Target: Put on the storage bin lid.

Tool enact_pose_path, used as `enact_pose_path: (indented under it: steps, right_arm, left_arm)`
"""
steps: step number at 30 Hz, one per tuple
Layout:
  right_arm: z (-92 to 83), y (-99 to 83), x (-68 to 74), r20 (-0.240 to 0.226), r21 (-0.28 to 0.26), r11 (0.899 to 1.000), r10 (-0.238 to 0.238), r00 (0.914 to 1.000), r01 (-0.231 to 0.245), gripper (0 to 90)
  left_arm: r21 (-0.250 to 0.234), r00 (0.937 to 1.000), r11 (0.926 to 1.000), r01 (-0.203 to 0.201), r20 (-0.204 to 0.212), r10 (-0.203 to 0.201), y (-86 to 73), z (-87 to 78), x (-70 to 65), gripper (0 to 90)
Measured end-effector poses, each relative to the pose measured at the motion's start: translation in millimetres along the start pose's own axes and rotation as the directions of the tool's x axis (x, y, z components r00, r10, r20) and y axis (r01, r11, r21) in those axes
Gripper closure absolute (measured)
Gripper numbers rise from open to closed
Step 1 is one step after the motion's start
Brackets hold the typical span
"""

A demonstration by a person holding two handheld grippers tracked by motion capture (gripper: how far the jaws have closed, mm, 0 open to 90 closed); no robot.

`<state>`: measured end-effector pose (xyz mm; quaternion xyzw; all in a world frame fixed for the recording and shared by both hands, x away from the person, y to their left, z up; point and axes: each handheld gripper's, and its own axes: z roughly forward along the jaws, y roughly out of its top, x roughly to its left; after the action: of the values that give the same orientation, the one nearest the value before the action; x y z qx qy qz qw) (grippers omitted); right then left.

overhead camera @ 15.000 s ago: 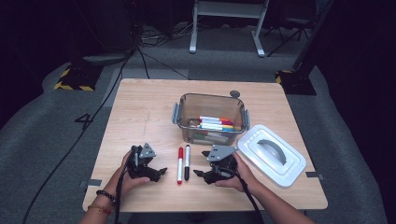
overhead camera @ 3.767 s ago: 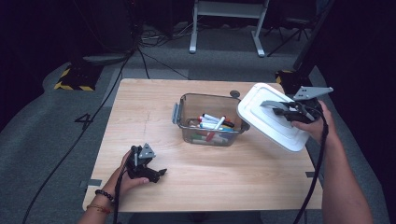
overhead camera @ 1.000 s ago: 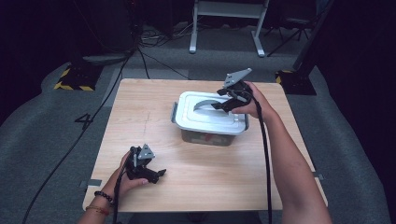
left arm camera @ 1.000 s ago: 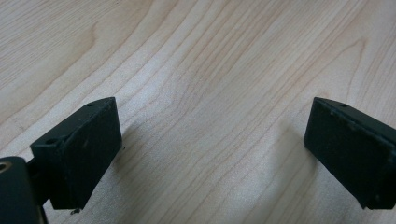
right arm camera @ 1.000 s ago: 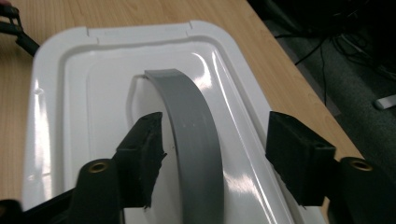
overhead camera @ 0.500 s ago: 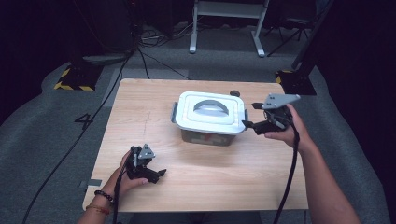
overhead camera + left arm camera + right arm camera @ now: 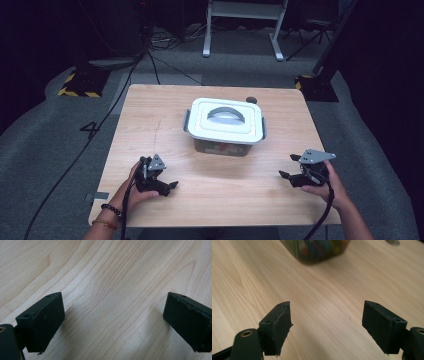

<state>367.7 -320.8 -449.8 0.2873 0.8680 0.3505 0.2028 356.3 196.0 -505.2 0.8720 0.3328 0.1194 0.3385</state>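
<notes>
The box [image 7: 225, 131] with its white lid [image 7: 225, 119] on is sitting up ahead of both grippers, between them, while the right gripper [image 7: 291, 173], a bit nearer, and the left gripper [image 7: 169, 187] are both resting wide open, holding nothing.

A recording studio or robotics lab is suggested rather than a home. A single light wooden worktop [image 7: 165, 120] is set alone on a grey carpeted floor [image 7: 45, 145], and the surroundings are kept dark, as on a stage. Black cables [image 7: 150, 55] are run across the floor beyond the worktop's far left corner. A floor marker with yellow and black hazard stripes [image 7: 77, 91] is seen there, and a number four [image 7: 89, 128] is marked on the carpet off the left edge. The legs of a white metal stand [image 7: 242, 22] are seen past the far edge.
</notes>
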Motion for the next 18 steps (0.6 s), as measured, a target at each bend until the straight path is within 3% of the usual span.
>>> enact_pose_path:
  steps: [5, 11, 18]
  right_arm:
    - [2.5, -25.6, 2.1, -0.012, 0.028, 0.999, 0.041, 0.9991, -0.04, 23.2]
    - [4.7, -47.2, 1.3, 0.005, 0.044, 0.994, 0.097, 0.9952, -0.098, 22.5]
    - [1.9, -66.2, -0.8, 0.013, 0.039, 0.985, 0.168, 0.9858, -0.168, 21.3]
  left_arm:
    - [-0.001, 1.0, 1.0, -0.002, 0.0, 0.002, 0.0, 0.1, 0.0, 4.2]
    - [-0.001, 1.0, 1.0, -0.001, 0.0, 0.001, 0.0, 0.1, 0.0, 4.2]
    - [-0.001, 1.0, 1.0, -0.001, 0.0, 0.001, 0.0, 0.1, 0.0, 4.2]
